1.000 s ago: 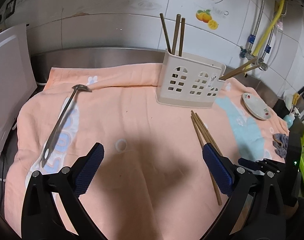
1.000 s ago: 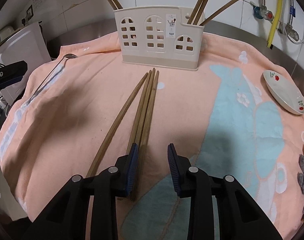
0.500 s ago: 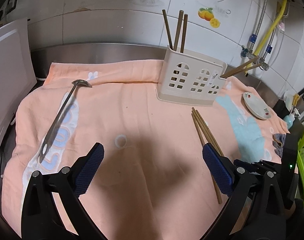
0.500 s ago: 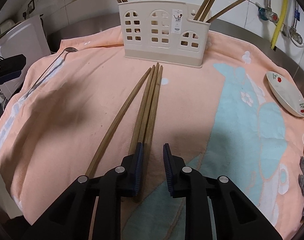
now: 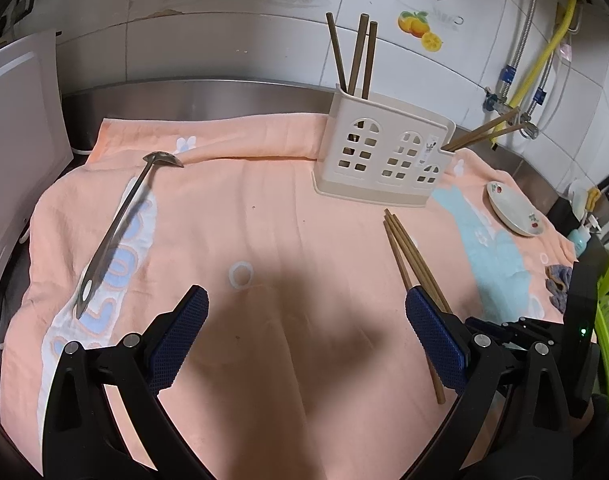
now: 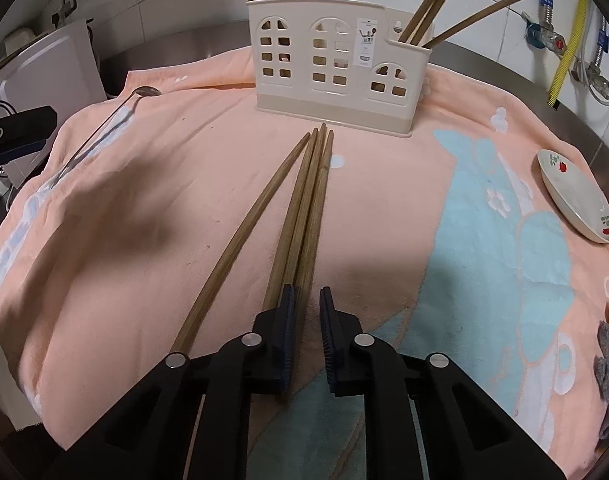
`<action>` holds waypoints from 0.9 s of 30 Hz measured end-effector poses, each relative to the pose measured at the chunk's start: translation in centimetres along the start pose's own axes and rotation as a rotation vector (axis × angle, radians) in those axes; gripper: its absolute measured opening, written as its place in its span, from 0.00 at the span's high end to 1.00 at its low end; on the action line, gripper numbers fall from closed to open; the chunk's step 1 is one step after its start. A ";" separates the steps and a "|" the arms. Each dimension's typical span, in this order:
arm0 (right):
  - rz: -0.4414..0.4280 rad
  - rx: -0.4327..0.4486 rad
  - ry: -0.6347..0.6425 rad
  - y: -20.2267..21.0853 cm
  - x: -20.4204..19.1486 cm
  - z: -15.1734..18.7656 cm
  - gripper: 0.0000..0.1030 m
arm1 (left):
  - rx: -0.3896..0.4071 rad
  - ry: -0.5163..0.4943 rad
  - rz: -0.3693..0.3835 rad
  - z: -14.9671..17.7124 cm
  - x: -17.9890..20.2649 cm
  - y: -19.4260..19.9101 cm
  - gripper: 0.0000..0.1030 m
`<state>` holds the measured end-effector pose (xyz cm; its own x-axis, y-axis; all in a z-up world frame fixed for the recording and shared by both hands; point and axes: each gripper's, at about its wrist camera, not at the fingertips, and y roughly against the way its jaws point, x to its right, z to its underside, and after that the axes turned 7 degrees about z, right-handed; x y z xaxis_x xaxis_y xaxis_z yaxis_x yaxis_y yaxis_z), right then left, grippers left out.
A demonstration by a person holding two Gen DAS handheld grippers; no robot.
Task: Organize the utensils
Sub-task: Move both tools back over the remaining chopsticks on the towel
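**Right fingers close on chopstick**

Right gripper (image 6: 305, 300) fingers are nearly closed around one chopstick (image 6: 310, 216) of four lying on the towel (image 6: 144, 208) before the holder (image 6: 336, 60). Left gripper (image 5: 304, 320) fingers are wide apart, empty. A ladle (image 5: 120, 224) lies left.

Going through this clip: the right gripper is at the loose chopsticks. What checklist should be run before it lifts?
1. Right gripper shut, with the rightmost chopstick between its fingers: ok.
2. Pads pinch it firmly: cannot tell; a sliver of gap shows on the right side.
3. Only one chopstick taken: ok; the middle chopstick runs outside the left finger.
4. Neighbours clear of it: not ok; the middle chopstick lies against it and may drag.
5. Holder upright on the towel, straight ahead: ok.
6. Left gripper open, empty, out of the way: ok.
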<state>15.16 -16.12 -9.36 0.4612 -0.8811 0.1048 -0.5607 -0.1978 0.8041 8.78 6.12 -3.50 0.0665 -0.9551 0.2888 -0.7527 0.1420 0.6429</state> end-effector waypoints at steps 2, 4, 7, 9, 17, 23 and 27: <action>-0.003 -0.001 0.007 0.0 -0.1 0.0 0.91 | -0.002 -0.001 0.002 0.0 0.0 0.0 0.05; -0.010 -0.004 0.003 0.0 -0.1 0.0 0.91 | -0.002 -0.003 0.002 0.1 0.1 0.0 0.05; -0.020 -0.009 -0.001 0.0 0.1 -0.1 0.91 | -0.004 0.001 0.002 0.1 -0.1 0.0 0.05; -0.012 -0.005 0.003 -0.1 0.0 -0.1 0.91 | -0.005 0.002 0.004 0.1 0.0 -0.1 0.05; 0.005 -0.001 0.011 -0.7 -0.4 0.2 0.91 | -0.008 -0.001 0.007 0.2 0.1 -0.1 0.05; 0.005 0.003 -0.015 -0.5 0.3 0.5 0.94 | -0.020 -0.005 0.012 0.7 0.4 -0.3 0.05; 0.001 0.003 -0.048 -0.2 1.4 1.0 0.94 | -0.034 -0.021 0.023 1.3 1.2 -0.7 0.05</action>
<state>15.24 -17.72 -9.95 0.4273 -0.9008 0.0772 -0.5633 -0.1985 0.8021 8.53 4.51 -4.46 0.0351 -0.9566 0.2893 -0.7310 0.1728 0.6601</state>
